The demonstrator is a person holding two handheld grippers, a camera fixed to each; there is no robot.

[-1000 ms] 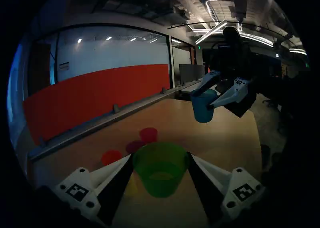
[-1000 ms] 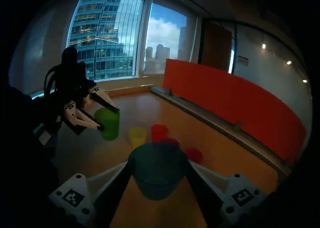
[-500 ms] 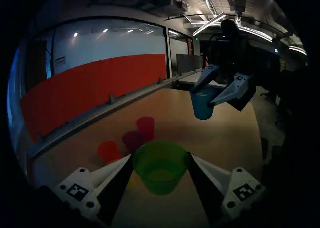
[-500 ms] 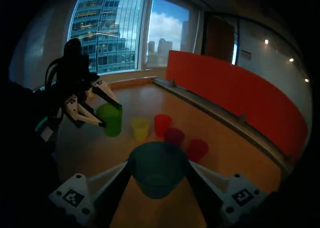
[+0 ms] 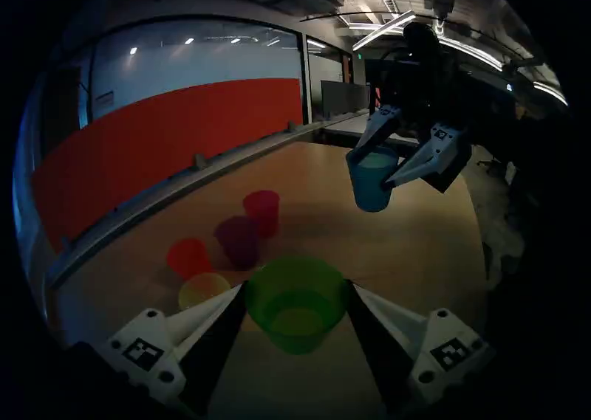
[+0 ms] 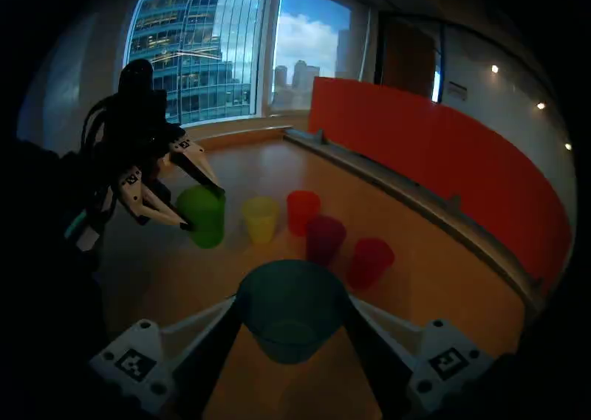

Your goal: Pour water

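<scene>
Two plastic cups are held, one in each gripper. A translucent green plastic cup [image 5: 295, 315] is clamped upright between the white fingers of the left gripper [image 5: 295, 302], both fingers being pressed against its sides just below the rim. A teal-blue plastic cup [image 6: 292, 309] is gripped in the same way, upright, by the right gripper [image 6: 292, 296]. In the left gripper view the right gripper is seen farther ahead and to the right, with the blue cup held clear of the light wooden tabletop [image 5: 414, 243]. In the right gripper view the left gripper is seen ahead and to the left with the green cup. Whether water lies in either cup cannot be told. Four smaller cups are stood on the table between the two grippers: seen ahead of the right gripper, a yellow cup [image 6: 261, 219] is just beside the green cup, an orange-red cup [image 6: 302, 211] is next to the yellow one, then a dark purple cup [image 6: 324, 238] and a red cup [image 6: 369, 261] nearer and to the right. A long red wall panel [image 6: 443, 154] is seen along the far edge of the table, and tall windows [image 6: 192, 51] are seen beyond the left gripper.
</scene>
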